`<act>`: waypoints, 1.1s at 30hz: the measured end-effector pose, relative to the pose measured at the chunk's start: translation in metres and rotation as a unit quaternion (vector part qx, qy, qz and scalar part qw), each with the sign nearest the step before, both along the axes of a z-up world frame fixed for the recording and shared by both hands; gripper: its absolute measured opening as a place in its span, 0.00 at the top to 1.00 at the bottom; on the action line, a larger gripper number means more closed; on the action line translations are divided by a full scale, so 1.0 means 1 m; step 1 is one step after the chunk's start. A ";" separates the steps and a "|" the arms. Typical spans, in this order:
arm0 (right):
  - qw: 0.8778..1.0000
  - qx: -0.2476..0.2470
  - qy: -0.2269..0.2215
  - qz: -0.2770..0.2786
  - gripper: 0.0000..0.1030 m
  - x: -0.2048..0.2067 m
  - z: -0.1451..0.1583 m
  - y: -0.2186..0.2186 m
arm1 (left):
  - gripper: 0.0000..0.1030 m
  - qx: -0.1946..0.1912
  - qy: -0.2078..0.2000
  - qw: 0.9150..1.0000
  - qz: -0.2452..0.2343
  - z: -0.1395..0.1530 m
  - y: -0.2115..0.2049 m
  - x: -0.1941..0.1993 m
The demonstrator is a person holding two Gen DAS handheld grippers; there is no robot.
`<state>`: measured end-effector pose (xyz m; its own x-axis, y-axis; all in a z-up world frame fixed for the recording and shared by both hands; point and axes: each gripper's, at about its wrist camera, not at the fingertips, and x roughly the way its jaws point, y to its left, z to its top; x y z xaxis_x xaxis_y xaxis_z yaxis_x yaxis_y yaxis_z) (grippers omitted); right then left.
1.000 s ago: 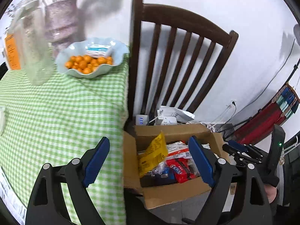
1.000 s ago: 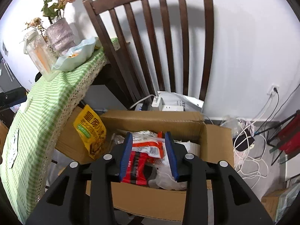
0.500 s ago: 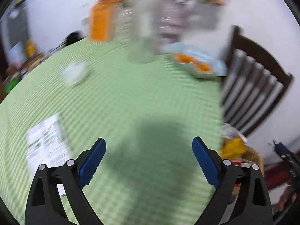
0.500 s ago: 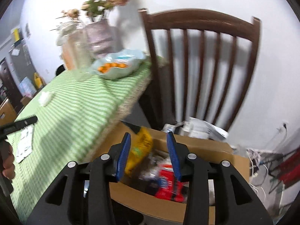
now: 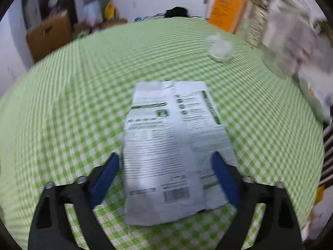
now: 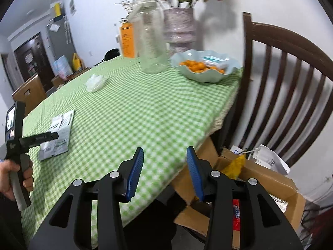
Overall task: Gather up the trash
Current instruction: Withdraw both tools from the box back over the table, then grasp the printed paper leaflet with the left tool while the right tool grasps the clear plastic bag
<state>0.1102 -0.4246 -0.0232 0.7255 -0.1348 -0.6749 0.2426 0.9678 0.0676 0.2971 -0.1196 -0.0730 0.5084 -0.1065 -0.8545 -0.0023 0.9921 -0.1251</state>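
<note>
Nothing in front of me can truly be read. The flat white printed packet with green bars (image 5: 172, 145), lying on the green-and-white checked cloth of the bench (image 5: 62, 104) between my left fingers (image 5: 104, 177), carries lines of dark print, a small green square mark and a barcode near its closest edge, all smeared by blur. The tall orange carton (image 6: 127, 39) at the far end of the bench bears dark lines too small for me to make out. The red wrapper (image 6: 236, 214) in the brown cardboard box (image 6: 270, 179) shows a blue-and-white logo I cannot decipher.
</note>
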 end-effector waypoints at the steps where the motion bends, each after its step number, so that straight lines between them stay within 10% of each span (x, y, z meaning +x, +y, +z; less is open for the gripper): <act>1: 1.000 -0.002 0.001 0.005 0.59 0.001 0.000 0.003 | 0.31 -0.011 0.003 1.000 0.007 -0.001 0.004 0.001; 4: 1.000 -0.001 0.004 0.006 0.59 0.000 -0.002 0.008 | 0.48 -0.022 -0.011 0.999 0.023 -0.005 0.010 0.000; 8: 1.000 -0.002 0.007 0.003 0.59 -0.003 -0.004 0.013 | 0.99 -0.045 -0.019 0.998 0.036 -0.008 0.021 -0.012; 19: 1.000 -0.017 0.002 0.008 0.59 0.000 0.006 0.022 | 1.00 -0.171 -0.096 0.981 -0.006 0.070 0.036 -0.008; 33: 0.996 -0.052 -0.024 0.068 0.59 0.066 0.043 0.074 | 1.00 -0.129 -0.175 0.975 0.039 0.101 0.072 0.055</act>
<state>0.1759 -0.3508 0.0203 0.7730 -0.1004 -0.6264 0.1075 0.9938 -0.0267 0.3523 -0.0481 0.0281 0.7791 -0.2445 -0.5773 0.0113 0.9262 -0.3770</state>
